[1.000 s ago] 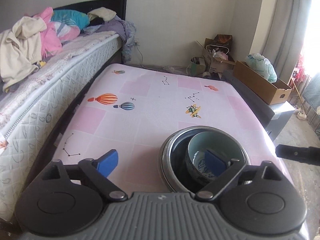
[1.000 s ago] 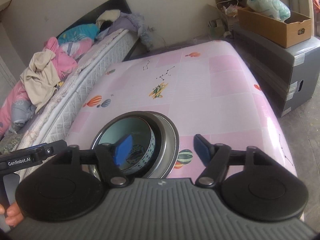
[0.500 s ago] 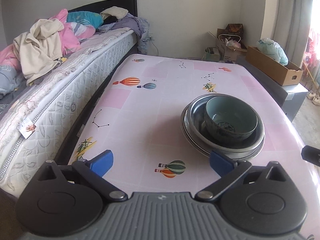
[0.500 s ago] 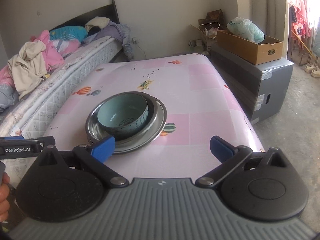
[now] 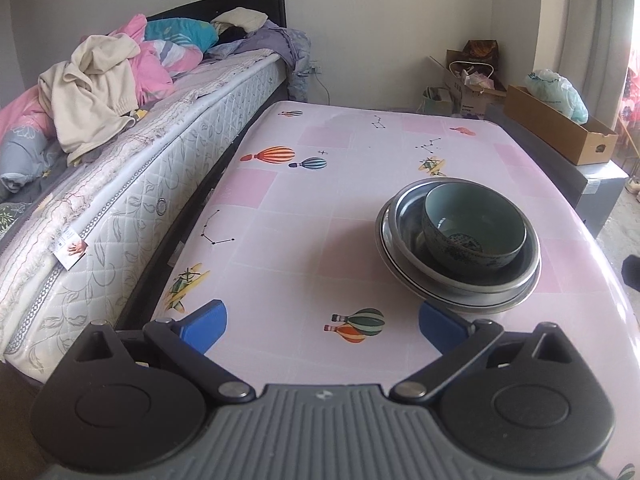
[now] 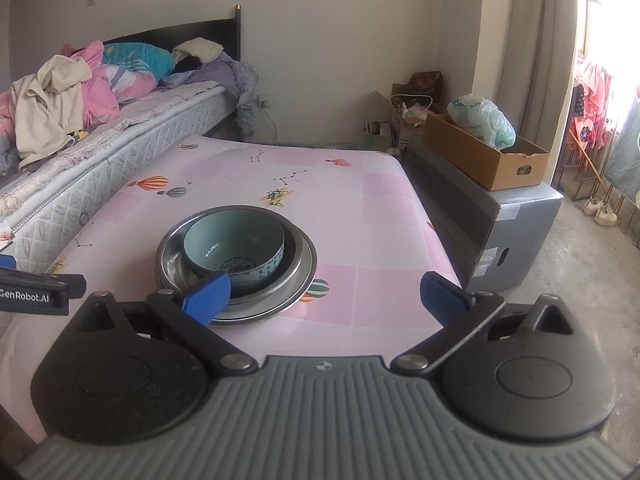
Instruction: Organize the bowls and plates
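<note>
Stack looks done: ceramic bowl (image 6: 236, 246) nested in steel bowls (image 6: 298, 264) near desk (image 5: 280, 208) front edge. Both grippers, left gripper (image 5: 322, 326) and right gripper (image 6: 324, 294), wide open, empty; retreat straight, avoid rims.

Teal bowl (image 5: 474, 229) nested in steel plates (image 5: 460, 280) beyond empty, wide-spread jaws

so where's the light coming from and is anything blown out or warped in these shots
Left wrist view: daylight enters from the right, the window strip is blown out, and the bed bows with fisheye. Right wrist view: the same window glares, and the metal bowl shows soft sheen.
</note>
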The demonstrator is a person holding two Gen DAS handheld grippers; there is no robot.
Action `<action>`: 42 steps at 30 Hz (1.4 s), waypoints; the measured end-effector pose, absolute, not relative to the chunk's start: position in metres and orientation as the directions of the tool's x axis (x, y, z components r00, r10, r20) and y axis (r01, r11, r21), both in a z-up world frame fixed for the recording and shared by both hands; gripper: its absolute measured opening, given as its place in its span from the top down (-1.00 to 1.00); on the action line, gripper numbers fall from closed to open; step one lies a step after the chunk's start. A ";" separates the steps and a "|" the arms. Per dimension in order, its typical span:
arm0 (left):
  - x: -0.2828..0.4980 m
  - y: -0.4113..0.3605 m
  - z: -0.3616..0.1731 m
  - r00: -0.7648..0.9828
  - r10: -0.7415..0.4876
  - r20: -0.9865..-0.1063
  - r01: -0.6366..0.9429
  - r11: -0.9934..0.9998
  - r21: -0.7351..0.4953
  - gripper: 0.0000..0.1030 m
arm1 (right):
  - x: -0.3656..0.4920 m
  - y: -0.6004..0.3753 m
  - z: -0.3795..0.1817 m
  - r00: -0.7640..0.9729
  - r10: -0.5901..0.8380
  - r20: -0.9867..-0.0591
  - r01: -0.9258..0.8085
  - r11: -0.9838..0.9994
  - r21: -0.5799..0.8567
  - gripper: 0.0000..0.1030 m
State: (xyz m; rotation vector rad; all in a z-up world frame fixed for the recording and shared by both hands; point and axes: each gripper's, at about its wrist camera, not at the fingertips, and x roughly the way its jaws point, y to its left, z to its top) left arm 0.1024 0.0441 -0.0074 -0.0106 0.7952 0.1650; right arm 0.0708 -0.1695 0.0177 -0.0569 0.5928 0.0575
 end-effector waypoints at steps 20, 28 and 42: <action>0.109 0.053 -0.012 0.653 0.185 -0.735 -0.246 0.969 0.025 -0.99 | 0.082 -0.208 0.014 0.685 0.448 -0.574 -0.192 0.872 0.450 -0.97; 0.110 0.050 -0.005 0.657 0.190 -0.729 -0.257 0.966 0.020 -0.99 | 0.072 -0.177 0.016 0.720 0.377 -0.583 -0.264 0.925 0.273 -0.97; 0.108 0.041 -0.008 0.640 0.171 -0.749 -0.235 0.972 0.021 -0.99 | 0.078 -0.165 0.013 0.738 0.263 -0.622 -0.228 0.964 0.136 -0.97</action>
